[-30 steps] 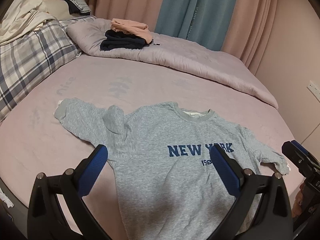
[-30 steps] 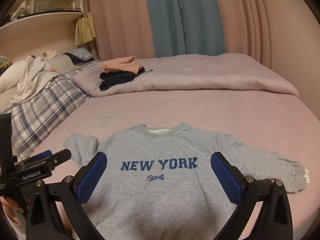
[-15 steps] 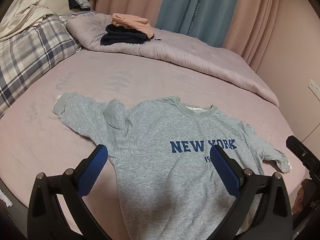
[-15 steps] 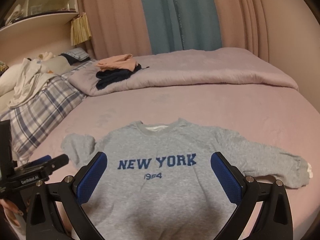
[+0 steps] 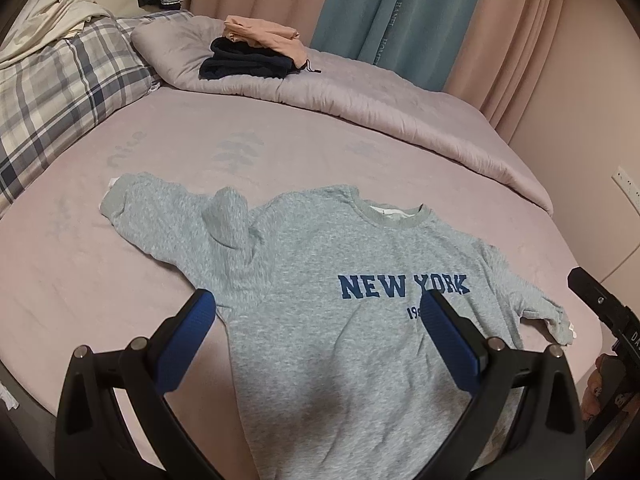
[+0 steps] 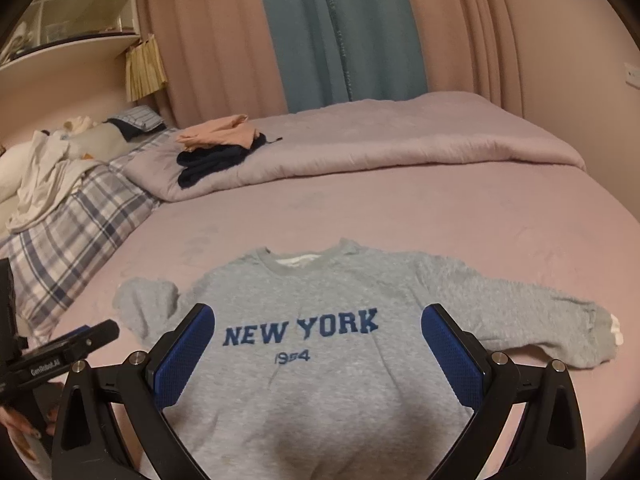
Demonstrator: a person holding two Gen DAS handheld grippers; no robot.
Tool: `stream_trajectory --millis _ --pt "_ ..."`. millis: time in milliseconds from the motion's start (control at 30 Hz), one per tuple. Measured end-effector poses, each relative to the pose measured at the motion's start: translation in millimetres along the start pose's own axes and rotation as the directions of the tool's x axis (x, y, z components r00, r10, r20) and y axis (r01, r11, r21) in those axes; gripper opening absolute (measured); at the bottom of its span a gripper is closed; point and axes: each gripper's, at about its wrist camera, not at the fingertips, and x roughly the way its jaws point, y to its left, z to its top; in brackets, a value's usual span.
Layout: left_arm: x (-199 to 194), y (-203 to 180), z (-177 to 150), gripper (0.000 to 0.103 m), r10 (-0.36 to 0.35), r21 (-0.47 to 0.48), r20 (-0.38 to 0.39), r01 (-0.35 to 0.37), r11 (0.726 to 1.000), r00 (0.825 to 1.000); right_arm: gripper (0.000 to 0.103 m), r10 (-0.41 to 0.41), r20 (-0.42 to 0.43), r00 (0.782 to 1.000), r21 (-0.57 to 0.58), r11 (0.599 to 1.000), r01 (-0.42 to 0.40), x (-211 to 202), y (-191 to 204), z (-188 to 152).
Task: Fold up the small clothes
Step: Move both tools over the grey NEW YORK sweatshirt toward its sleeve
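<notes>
A grey sweatshirt (image 5: 320, 280) with blue "NEW YORK" lettering lies face up on the pink bed; it also shows in the right wrist view (image 6: 312, 320). Its left sleeve (image 5: 168, 216) is bunched and partly folded over; its right sleeve (image 6: 520, 316) lies stretched out to the side. My left gripper (image 5: 316, 312) is open and empty above the sweatshirt's lower left part. My right gripper (image 6: 316, 320) is open and empty above the chest lettering. Each gripper's body shows at the edge of the other's view.
A stack of folded clothes, peach on dark navy (image 5: 252, 52), sits on the rolled pink duvet (image 5: 400, 116) at the back. A plaid pillow (image 5: 52, 92) with white clothes lies at the left. Curtains (image 6: 340, 32) and a wall stand behind the bed.
Both grippers have drawn slightly back and up from the sweatshirt, which now sits a little farther away in both views. The sweatshirt has not moved. Both grippers stay open.
</notes>
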Motion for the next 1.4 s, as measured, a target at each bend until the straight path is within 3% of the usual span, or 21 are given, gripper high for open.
stream_trajectory --millis 1133,1400 --pt "2.2 -0.3 -1.7 0.101 -0.035 -0.009 -0.023 0.034 0.999 0.999 0.103 -0.006 -0.023 1.000 0.015 1.000 0.006 5.8 -4.0 -4.6" --pt "-3.5 -6.0 -4.7 0.100 -0.060 -0.038 -0.046 0.058 0.998 0.997 0.103 0.073 -0.048 0.996 0.071 0.995 -0.069 -0.3 -6.1 -5.4"
